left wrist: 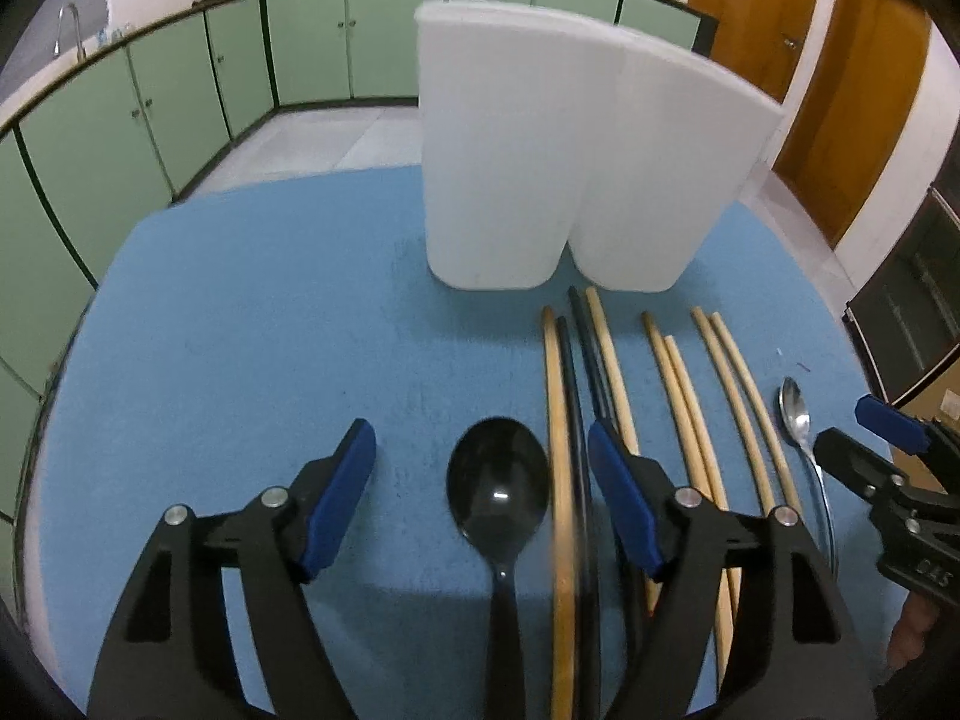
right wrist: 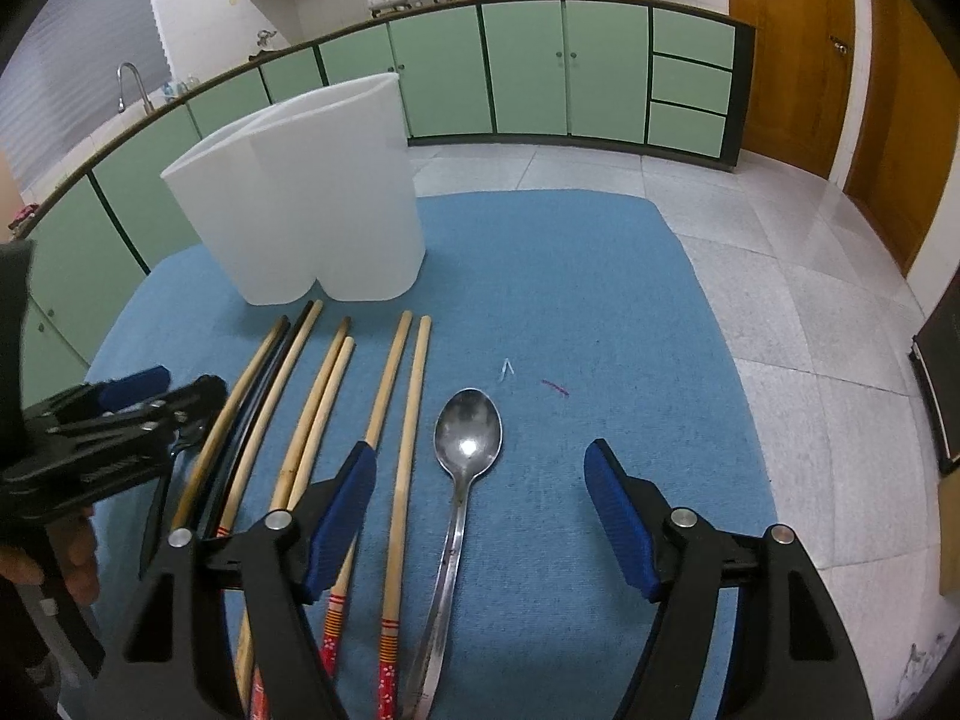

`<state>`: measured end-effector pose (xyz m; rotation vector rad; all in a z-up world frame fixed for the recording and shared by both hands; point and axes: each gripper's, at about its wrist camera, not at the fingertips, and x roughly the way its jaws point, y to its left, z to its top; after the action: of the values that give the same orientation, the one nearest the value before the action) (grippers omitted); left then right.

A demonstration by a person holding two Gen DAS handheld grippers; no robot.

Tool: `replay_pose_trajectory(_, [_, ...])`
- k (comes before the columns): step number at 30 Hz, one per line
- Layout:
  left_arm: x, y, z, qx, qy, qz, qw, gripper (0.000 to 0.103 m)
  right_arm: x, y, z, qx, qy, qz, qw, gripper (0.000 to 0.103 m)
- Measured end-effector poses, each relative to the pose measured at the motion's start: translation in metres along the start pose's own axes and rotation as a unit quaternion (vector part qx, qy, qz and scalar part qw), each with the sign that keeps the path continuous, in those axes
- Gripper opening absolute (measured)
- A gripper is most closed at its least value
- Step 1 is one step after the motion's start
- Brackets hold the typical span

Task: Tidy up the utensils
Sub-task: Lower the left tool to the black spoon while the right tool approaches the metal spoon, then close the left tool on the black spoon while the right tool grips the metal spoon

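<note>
A white two-compartment holder [left wrist: 576, 162] stands upright on the blue mat [left wrist: 270, 312]; it also shows in the right wrist view [right wrist: 312, 204]. Several wooden and black chopsticks [left wrist: 678, 396] lie side by side in front of it, also in the right wrist view [right wrist: 318, 402]. A black spoon [left wrist: 498, 486] lies between the fingers of my open left gripper [left wrist: 483, 450]. A metal spoon [right wrist: 465, 450] lies between the fingers of my open right gripper [right wrist: 480, 468], which hovers low over it. The metal spoon [left wrist: 795, 414] and right gripper [left wrist: 864, 438] show at the left view's right edge.
The mat [right wrist: 570, 276] covers a small table with tiled floor [right wrist: 810, 300] beyond its edges. Green cabinets [right wrist: 528, 72] line the walls, and a wooden door [right wrist: 780, 54] stands at the right. Two small scraps [right wrist: 555, 387] lie on the mat.
</note>
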<state>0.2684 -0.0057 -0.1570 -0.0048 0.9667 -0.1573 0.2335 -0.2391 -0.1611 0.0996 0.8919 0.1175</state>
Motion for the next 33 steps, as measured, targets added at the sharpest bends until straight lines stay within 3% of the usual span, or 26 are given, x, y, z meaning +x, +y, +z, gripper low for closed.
replay_pose_trajectory(1, [0.002, 0.002, -0.001, -0.006, 0.004, -0.006, 1.0000, 0.053, 0.000, 0.000, 0.000, 0.000, 0.000, 0.000, 1.000, 0.071])
replay_pose_trajectory(3, [0.000, 0.005, -0.003, -0.010, -0.001, -0.011, 0.9999, 0.044, 0.001, 0.000, -0.001, 0.001, 0.001, 0.001, 1.000, 0.071])
replay_pose_trajectory(4, [0.000, 0.005, -0.004, -0.007, -0.001, -0.012, 0.9999, 0.032, 0.002, 0.001, -0.001, 0.001, 0.001, 0.002, 1.000, 0.071])
replay_pose_trajectory(16, [-0.015, 0.025, -0.016, -0.007, -0.020, 0.017, 0.9996, 0.034, 0.008, 0.002, -0.001, 0.001, 0.013, 0.004, 1.000, 0.067])
replay_pose_trajectory(20, [-0.013, 0.022, -0.012, -0.004, -0.022, 0.025, 0.9994, 0.056, 0.014, 0.004, 0.003, 0.003, 0.022, 0.006, 1.000, 0.062])
replay_pose_trajectory(23, [-0.013, 0.022, -0.012, -0.007, -0.022, 0.028, 0.9993, 0.059, 0.017, 0.004, 0.007, 0.006, 0.027, 0.005, 1.000, 0.059])
replay_pose_trajectory(28, [-0.009, 0.025, -0.013, -0.013, -0.013, 0.022, 0.9996, 0.057, 0.029, 0.001, 0.015, 0.024, 0.052, 0.009, 0.998, 0.048])
replay_pose_trajectory(33, [-0.006, 0.027, -0.011, -0.006, -0.012, 0.019, 0.9997, 0.040, 0.030, 0.007, 0.013, 0.014, 0.056, -0.015, 0.998, 0.041])
